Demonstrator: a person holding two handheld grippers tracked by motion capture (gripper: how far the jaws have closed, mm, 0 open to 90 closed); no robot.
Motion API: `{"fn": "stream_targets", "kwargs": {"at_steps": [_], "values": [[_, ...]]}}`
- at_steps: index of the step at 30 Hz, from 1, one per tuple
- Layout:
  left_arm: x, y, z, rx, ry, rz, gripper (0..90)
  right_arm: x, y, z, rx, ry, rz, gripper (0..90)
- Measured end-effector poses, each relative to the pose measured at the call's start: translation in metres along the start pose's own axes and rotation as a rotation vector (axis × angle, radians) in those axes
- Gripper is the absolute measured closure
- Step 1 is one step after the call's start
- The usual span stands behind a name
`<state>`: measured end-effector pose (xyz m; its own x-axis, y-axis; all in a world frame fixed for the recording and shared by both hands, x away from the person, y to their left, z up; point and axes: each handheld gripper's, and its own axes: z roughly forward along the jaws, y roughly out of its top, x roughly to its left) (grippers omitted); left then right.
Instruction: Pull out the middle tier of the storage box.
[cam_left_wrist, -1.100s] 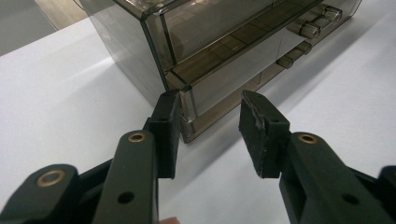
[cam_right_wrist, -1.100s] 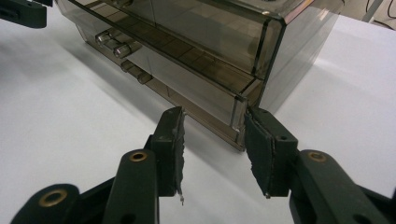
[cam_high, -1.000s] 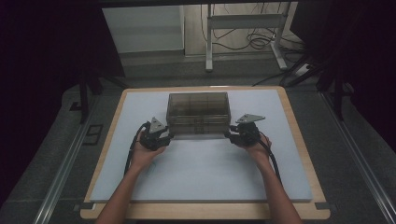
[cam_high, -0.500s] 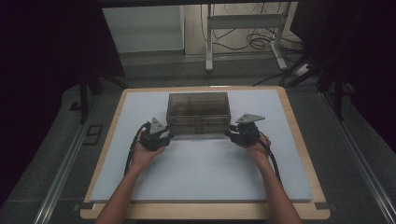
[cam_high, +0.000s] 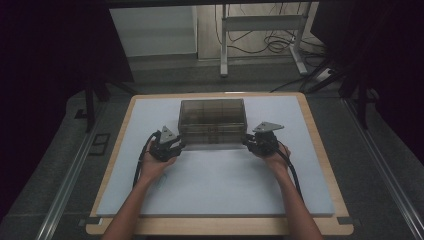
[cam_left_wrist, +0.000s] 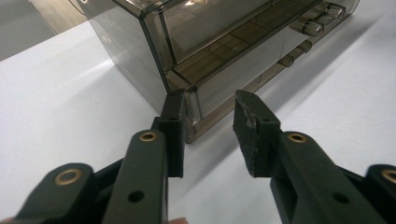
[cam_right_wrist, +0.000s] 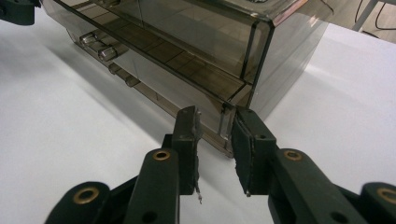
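A smoky see-through drawer box (cam_high: 212, 117) stands on the white mat, its drawer fronts and handles (cam_right_wrist: 100, 49) facing the person. My left gripper (cam_high: 177, 145) sits at the box's front left bottom corner; in the left gripper view its jaws (cam_left_wrist: 208, 116) straddle that corner (cam_left_wrist: 191, 107) and have just been closing, with a gap still on the front side. My right gripper (cam_high: 247, 142) is at the front right bottom corner. Its jaws (cam_right_wrist: 217, 128) have also been closing, with the corner post (cam_right_wrist: 226, 123) between them and a gap still showing.
The white mat (cam_high: 215, 185) lies on a wood-edged board (cam_high: 325, 150). A metal stand (cam_high: 260, 30) and floor cables lie beyond the table's far edge. Rails run along both sides. The left gripper's jaw (cam_right_wrist: 16, 11) shows far off in the right gripper view.
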<state>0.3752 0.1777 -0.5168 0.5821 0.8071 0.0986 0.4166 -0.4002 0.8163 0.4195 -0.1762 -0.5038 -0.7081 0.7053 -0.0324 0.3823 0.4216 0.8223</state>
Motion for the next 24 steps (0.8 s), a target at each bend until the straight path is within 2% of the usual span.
{"fn": "stream_targets", "kwargs": {"at_steps": [8,21,24], "values": [[-0.0013,-0.0003,0.0002,0.002,0.023,0.009,71.5,-0.0003,-0.0010,-0.0014,0.000,-0.005,-0.009,74.8],[-0.0019,-0.0009,0.0013,0.005,0.045,0.007,77.5,-0.0001,-0.0016,-0.0010,-0.007,-0.009,-0.011,75.7],[-0.0034,-0.0004,0.0006,0.016,0.061,0.024,78.0,0.0005,-0.0015,-0.0013,-0.007,-0.011,-0.012,75.7]]}}
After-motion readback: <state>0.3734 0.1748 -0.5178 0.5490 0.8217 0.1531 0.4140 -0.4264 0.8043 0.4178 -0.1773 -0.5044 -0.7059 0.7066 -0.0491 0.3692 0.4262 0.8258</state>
